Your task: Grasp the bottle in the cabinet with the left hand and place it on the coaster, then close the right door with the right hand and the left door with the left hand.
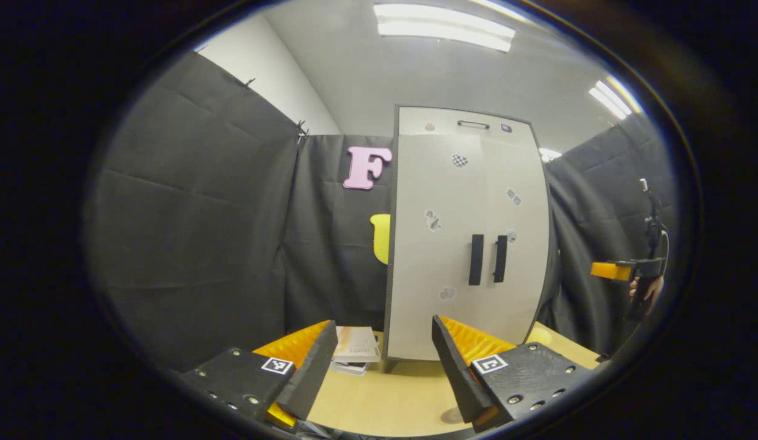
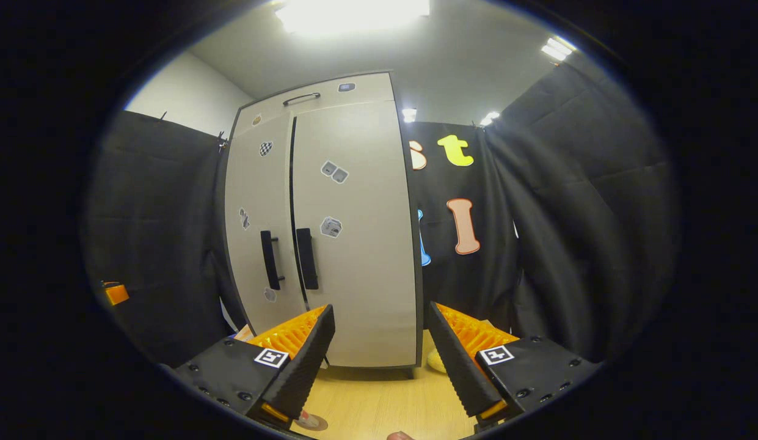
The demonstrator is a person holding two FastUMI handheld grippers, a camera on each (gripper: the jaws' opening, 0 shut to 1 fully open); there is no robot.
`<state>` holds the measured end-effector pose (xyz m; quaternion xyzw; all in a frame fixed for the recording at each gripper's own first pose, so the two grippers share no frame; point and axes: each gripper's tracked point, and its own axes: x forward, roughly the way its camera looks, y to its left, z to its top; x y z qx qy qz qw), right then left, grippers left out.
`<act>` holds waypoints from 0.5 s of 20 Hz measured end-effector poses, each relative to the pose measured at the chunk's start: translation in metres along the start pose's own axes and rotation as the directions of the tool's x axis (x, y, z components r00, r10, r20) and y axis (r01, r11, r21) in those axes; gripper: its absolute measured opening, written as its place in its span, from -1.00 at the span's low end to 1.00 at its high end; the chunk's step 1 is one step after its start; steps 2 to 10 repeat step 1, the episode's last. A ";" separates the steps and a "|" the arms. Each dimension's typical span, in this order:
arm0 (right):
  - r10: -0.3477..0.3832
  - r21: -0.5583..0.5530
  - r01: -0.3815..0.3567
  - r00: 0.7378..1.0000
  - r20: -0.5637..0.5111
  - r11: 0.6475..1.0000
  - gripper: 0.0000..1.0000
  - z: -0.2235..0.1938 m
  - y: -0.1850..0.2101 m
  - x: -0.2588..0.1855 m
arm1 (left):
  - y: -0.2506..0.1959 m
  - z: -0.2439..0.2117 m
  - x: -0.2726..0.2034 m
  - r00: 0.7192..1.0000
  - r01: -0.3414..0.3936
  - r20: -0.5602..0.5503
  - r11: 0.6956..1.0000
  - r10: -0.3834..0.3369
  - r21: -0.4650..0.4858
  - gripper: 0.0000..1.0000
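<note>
Tongs [image 1: 379, 366] gape before the shut cabinet [image 1: 470, 244], books [image 1: 356, 348] beside it.

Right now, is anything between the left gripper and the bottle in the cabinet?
Yes. Both doors of the tall pale grey cabinet are shut, black handles side by side, so the bottle is hidden behind them. The left gripper is open, short of the doors.

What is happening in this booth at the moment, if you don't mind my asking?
A person holds tongs in each hand, facing a pale cabinet on a wooden table. Both cabinet doors are shut, so the bottle is not visible. The left tongs and right tongs are open, holding nothing and touching nothing. A stack of books lies beside the cabinet.
</note>
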<state>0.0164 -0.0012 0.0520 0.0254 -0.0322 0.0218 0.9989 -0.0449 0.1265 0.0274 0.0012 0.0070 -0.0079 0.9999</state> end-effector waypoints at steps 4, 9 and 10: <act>-0.005 0.000 0.005 1.000 -0.001 1.000 0.95 -0.001 -0.001 -0.001 | 0.000 -0.002 0.001 1.000 0.003 -0.008 1.000 -0.003 0.004 0.90; -0.005 0.000 0.005 1.000 -0.001 1.000 0.95 -0.001 -0.001 -0.001 | 0.000 -0.002 0.001 1.000 0.003 -0.008 1.000 -0.003 0.004 0.90; -0.005 0.000 0.005 1.000 -0.001 1.000 0.95 -0.001 -0.001 -0.001 | 0.000 -0.002 0.001 1.000 0.003 -0.008 1.000 -0.003 0.004 0.90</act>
